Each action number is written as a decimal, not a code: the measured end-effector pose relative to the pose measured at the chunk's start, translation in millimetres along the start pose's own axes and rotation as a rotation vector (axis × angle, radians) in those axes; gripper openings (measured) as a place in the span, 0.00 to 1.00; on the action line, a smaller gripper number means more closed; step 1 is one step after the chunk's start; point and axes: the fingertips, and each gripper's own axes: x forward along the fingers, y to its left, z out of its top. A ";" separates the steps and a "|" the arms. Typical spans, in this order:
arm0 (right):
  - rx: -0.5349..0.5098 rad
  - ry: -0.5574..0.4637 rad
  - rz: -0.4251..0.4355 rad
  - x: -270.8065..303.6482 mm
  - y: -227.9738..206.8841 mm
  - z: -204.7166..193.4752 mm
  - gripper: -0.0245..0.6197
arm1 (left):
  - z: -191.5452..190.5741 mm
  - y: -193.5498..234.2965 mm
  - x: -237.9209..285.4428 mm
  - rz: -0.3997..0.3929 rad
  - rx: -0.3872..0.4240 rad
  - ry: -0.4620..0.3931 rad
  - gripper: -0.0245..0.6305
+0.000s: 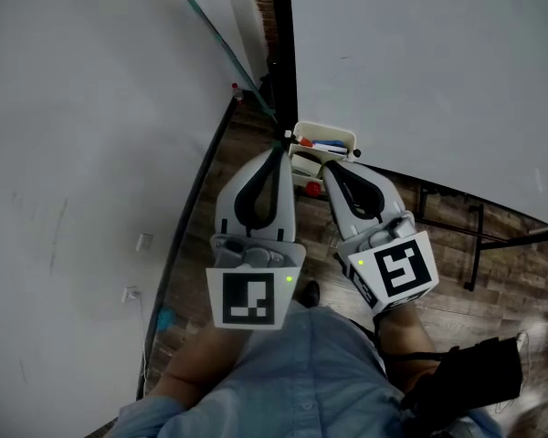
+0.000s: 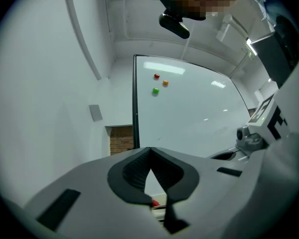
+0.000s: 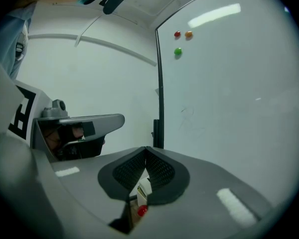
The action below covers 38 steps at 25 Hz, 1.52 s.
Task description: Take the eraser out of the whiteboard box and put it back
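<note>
Just ahead, at twelve o'clock from the closed, empty left tool [image 1: 279, 147] and right tool [image 1: 328, 165], sits the whiteboard box [image 1: 346, 136].

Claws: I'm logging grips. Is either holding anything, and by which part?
Nothing is held: the left claw and the right claw are both shut with nothing between their jaws.

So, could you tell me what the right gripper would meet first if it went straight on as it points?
Most likely the whiteboard box, just beyond the shut tips of the right gripper; if the box sits lower, the whiteboard behind it.
</note>
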 end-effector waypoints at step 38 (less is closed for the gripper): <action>-0.053 0.226 0.063 67.5 -3.6 -87.2 0.31 | -92.2 44.4 48.2 -0.048 -0.115 0.144 0.04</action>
